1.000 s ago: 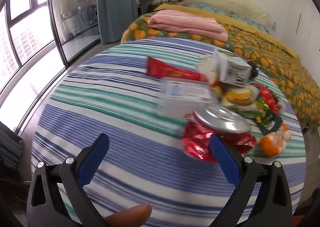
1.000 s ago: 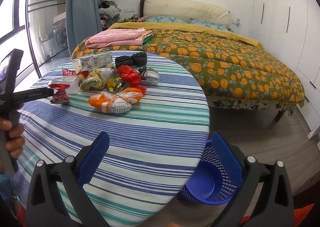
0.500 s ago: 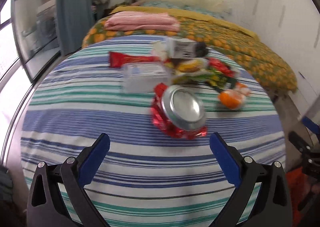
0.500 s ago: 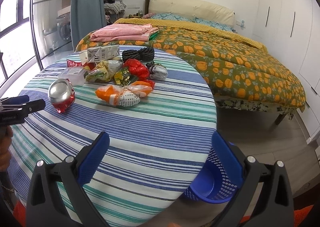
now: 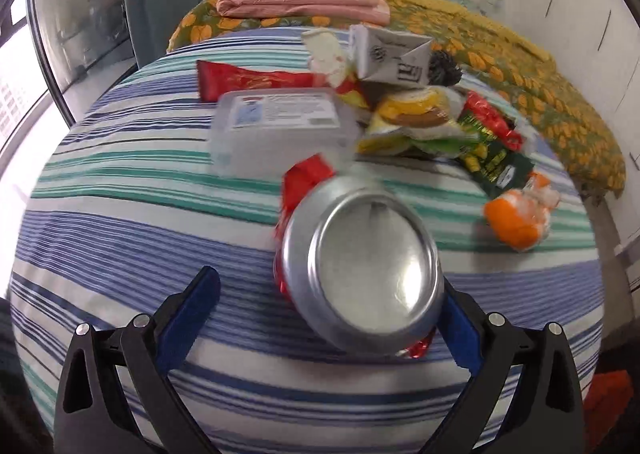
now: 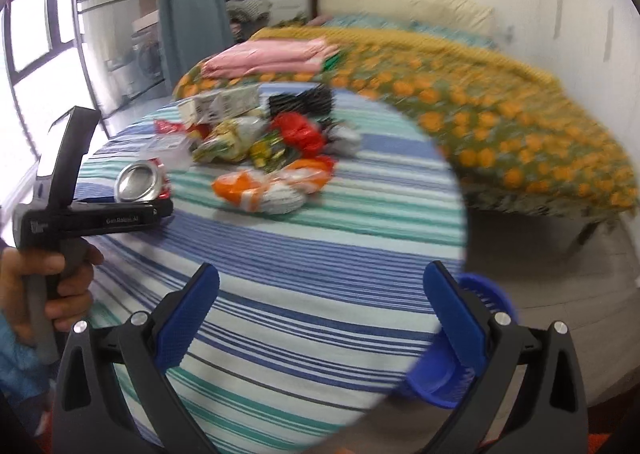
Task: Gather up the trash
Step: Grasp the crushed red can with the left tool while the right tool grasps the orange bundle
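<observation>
Bed with orange-patterned cover fills the background; folded pink bedding lies at its near end. Round worktop in striped cloth sits in front of it. Blue basket stands on the floor just beside the worktop's right edge. Trash pile near the far side: white carton, clear plastic box, red wrapper, orange bag. Crushed red can lies on its side nearest me, silver base facing the left camera. My left tongs are wide open, the can between the pads, right pad close against it; contact unclear. My right tongs are wide open, holding nothing, over the worktop's near edge.
</observation>
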Tool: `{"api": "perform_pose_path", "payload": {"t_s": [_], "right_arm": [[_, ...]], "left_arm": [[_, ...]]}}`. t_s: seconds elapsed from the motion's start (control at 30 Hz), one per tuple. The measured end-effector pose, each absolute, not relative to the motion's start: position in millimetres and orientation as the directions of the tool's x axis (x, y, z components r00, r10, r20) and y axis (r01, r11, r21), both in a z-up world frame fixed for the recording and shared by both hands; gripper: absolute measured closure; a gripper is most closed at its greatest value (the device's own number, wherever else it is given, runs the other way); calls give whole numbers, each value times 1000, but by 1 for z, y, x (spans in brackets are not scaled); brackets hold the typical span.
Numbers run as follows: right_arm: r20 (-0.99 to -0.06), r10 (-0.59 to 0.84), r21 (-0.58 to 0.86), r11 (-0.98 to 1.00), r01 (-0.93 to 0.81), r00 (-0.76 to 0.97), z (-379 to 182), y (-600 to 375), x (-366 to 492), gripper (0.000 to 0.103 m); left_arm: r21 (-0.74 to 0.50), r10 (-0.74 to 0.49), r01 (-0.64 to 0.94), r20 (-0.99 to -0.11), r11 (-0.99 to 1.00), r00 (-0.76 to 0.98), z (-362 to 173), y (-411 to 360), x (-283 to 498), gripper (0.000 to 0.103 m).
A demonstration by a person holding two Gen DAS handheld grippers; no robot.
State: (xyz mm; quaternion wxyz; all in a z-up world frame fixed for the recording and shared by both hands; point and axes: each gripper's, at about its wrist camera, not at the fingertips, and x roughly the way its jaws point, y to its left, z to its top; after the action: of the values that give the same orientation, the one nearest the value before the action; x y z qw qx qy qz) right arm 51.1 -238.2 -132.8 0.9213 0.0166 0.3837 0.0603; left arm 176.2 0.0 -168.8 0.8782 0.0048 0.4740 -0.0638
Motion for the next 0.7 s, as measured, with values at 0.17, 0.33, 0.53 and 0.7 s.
{"api": "perform_pose_path", "payload": {"t_s": [0.17, 0.33, 0.53, 0.7], "right_arm": [[-739, 258, 284, 957, -60, 623, -142, -239, 104, 5], [-791, 211, 315, 945, 86, 574, -155, -208, 176, 5], [-833, 158, 243, 966, 93, 531, -168, -198, 181, 22], [-797, 232, 293, 956, 20, 558, -155, -225, 142, 22]], "left_arm": [[-35, -102, 134, -842, 990, 530, -169, 17, 172, 4], [-63, -145, 168, -833, 984, 534, -167, 11, 173, 4], [-2, -121, 214, -828, 977, 547, -166, 0, 177, 43], [-68, -186, 224, -808, 972, 559, -159, 9, 168, 57]]}}
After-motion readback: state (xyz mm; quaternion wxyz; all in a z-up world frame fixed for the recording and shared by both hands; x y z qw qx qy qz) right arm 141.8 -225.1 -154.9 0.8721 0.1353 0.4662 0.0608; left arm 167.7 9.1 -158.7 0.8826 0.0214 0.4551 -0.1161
